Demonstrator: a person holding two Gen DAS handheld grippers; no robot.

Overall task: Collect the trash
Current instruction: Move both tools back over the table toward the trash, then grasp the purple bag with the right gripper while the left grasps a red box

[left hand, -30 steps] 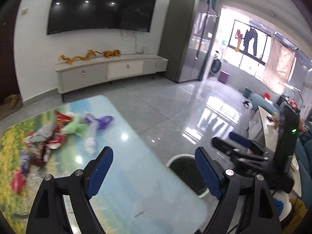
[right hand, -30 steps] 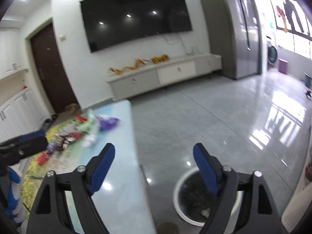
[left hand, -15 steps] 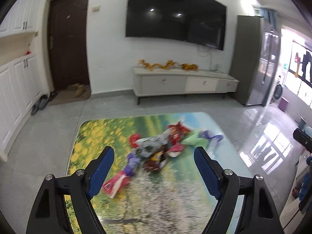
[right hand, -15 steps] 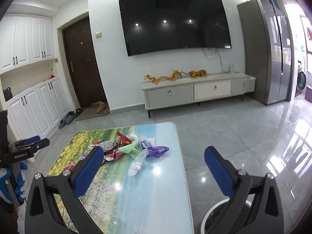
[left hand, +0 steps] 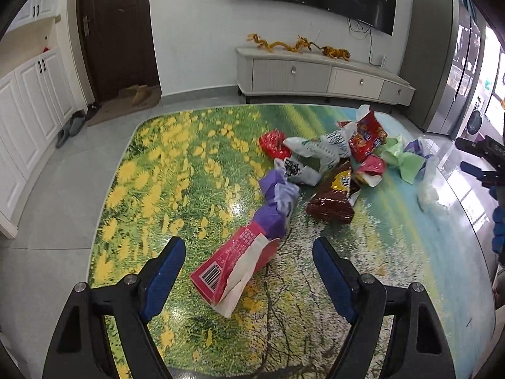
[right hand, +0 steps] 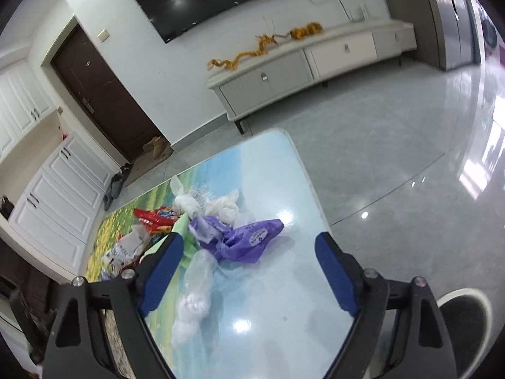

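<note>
Judging from how the litter lies, the collecting is at best partly done: a whole heap of wrappers and bags is on the table (left hand: 164, 164), and neither gripper has anything in its grasp. Both the left gripper (left hand: 249, 279) and the right gripper (right hand: 249, 271) stand spread, their jaws having just been closing a little with nothing pressed between the pads. Directly ahead of the left gripper, in line with the gap of its fingers, lies a pink packet (left hand: 235, 265) with a white flap; its long axis runs diagonally, the barcoded end pointing back toward the gripper's left finger and the far end leading up to a purple wrapper (left hand: 277, 203) beyond it. Farther ahead sit a brown snack bag (left hand: 334, 195) and red ones. Ahead of the right gripper lies a purple plastic bag (right hand: 249, 240), stretched crosswise, beside a clear bag (right hand: 195, 293). A dark bin (right hand: 464, 325) shows low to its right.
</note>
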